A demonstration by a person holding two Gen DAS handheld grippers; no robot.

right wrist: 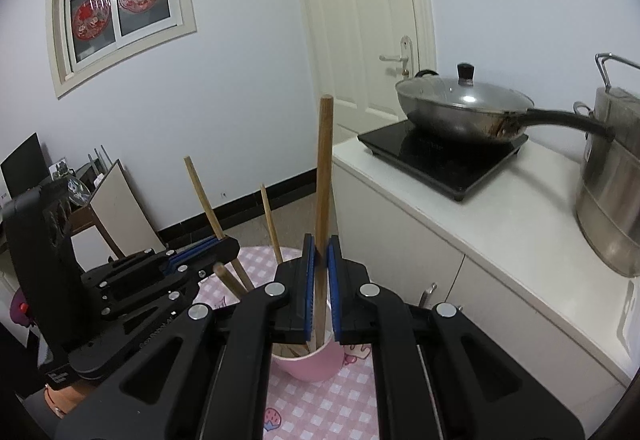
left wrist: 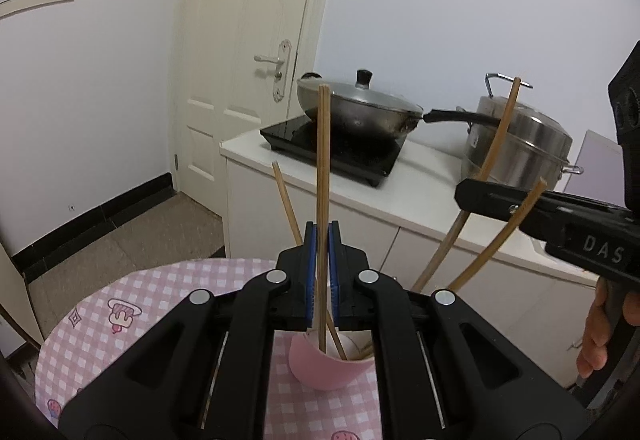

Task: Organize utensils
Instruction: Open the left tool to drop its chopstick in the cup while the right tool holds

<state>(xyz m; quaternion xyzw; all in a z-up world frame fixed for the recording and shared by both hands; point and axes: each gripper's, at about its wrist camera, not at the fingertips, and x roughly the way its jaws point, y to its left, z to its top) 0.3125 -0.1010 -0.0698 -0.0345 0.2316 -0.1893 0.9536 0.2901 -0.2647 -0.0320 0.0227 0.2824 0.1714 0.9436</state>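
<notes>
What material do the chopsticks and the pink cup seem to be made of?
Chopsticks: probably bamboo or wood, given the matte tan-brown surface with faint lengthwise grain.
Pink cup: perhaps plastic or coated paper; smooth, even pink wall, thin rim, paler inside. The look leaves it open.

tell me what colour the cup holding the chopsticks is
Pink cup, seen best in the right wrist view.

Even, soft indoor light, fairly bright; white walls look slightly grey-blue. Shadows weak. Small glare on wok lid and steel pot. Strong fisheye bending, dark vignette in corners. Focus sharp in centre, slight softness near edges.
</notes>
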